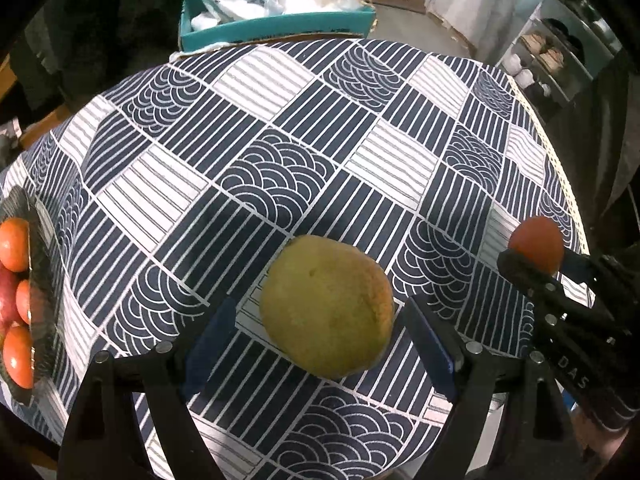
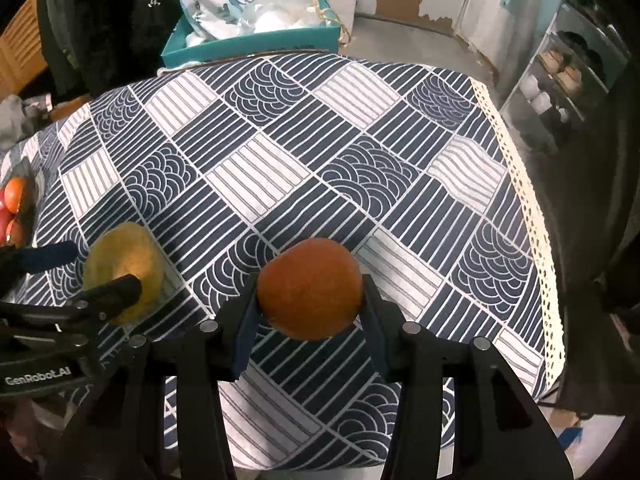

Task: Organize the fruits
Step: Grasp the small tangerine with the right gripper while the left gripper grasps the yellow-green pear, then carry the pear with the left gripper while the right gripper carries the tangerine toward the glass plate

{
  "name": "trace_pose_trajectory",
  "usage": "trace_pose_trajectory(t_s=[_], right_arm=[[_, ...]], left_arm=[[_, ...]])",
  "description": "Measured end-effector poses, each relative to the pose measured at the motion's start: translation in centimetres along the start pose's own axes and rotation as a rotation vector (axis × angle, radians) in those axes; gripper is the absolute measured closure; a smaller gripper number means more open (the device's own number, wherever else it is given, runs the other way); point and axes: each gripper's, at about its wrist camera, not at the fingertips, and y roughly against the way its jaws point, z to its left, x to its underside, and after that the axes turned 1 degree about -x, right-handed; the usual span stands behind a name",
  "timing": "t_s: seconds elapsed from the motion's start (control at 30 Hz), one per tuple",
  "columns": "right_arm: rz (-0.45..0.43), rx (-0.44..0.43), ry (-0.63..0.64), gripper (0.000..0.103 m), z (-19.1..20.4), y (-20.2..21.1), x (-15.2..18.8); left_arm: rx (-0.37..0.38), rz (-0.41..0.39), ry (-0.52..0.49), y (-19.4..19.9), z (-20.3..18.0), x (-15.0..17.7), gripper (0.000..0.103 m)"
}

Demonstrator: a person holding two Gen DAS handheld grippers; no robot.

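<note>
A yellow-green fruit (image 1: 326, 306) lies on the patterned tablecloth (image 1: 280, 120). My left gripper (image 1: 320, 308) stands open around it, a blue pad on each side, with a gap between each pad and the fruit. In the right wrist view the same fruit (image 2: 120, 264) shows between the left gripper's fingers (image 2: 116, 286). My right gripper (image 2: 310, 292) is shut on an orange fruit (image 2: 310, 288), held above the cloth; the left wrist view shows that orange fruit (image 1: 536, 244) at the right. A dark plate (image 1: 40, 280) at the left edge holds several orange fruits (image 1: 14, 244) and a red one.
A teal box (image 1: 276, 24) stuffed with plastic bags stands beyond the table's far edge. A shelf with jars (image 1: 552, 52) stands at the right. A cream lace trim (image 2: 532, 220) marks the table's right edge. Dark clothing hangs at the back left.
</note>
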Motion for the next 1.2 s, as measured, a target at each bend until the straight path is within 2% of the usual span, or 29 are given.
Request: trace_pose_trajectory(t_s=[0.27, 0.43, 0.73, 0.93, 1.2], right_arm=[[0.006, -0.009, -0.012, 0.056, -0.4, -0.6, 0.1], [0.01, -0.013, -0.015, 0.056, -0.4, -0.9, 0.1], [0.008, -0.023, -0.014, 0.056, -0.2, -1.3, -0.2], [-0.022, -0.027, -0.013, 0.056, 0.2, -0.8, -0.6], [-0.082, -0.016, 0.005, 0.057, 0.8, 0.8, -1.4]], left_arm=[[0.011, 0.03, 0.018, -1.6, 0.1, 0.0, 0.016], [0.036, 0.035, 0.009, -2.0, 0.3, 0.1, 0.025], [0.03, 0.011, -0.019, -2.0, 0.1, 0.1, 0.026], [0.019, -0.012, -0.029, -1.5, 0.1, 0.2, 0.026], [-0.011, -0.081, -0.03, 0.9, 0.8, 0.0, 0.026]])
